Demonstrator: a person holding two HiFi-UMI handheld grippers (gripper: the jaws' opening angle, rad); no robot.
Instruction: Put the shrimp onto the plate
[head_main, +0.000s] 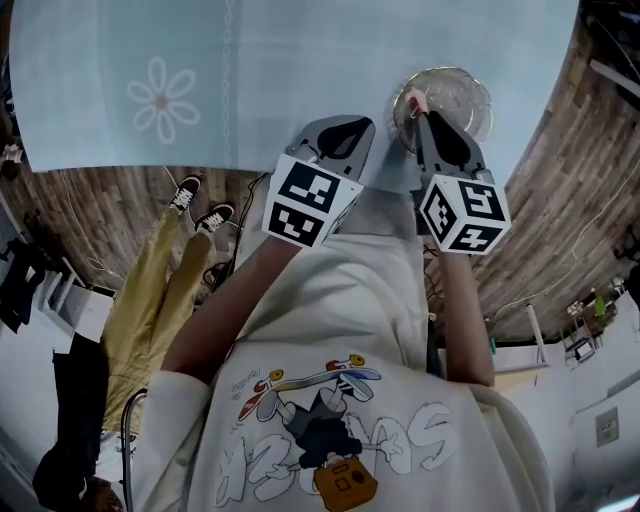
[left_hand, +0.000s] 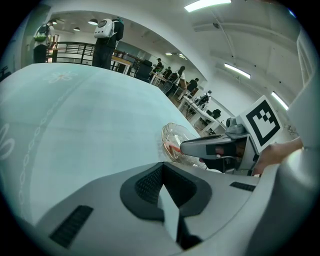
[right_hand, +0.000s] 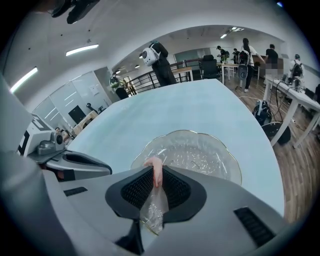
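Observation:
A pink shrimp (right_hand: 156, 170) is pinched between the jaws of my right gripper (right_hand: 156, 181), its tip poking out over the near rim of a clear glass plate (right_hand: 210, 150). In the head view the shrimp (head_main: 414, 100) shows at the right gripper (head_main: 422, 112), above the plate's (head_main: 455, 95) left edge. My left gripper (head_main: 338, 140) hovers over the pale blue table just left of the plate, jaws shut with nothing between them. From the left gripper view (left_hand: 167, 197) the plate (left_hand: 172, 145) and the right gripper (left_hand: 210, 147) lie ahead to the right.
The pale blue table (head_main: 300, 70) with a flower print (head_main: 160, 98) stretches away to the left. The plate sits near the table's right edge, beyond which is wooden floor (head_main: 560, 180). Another person's legs (head_main: 160, 270) stand at the near edge. People and desks fill the room behind.

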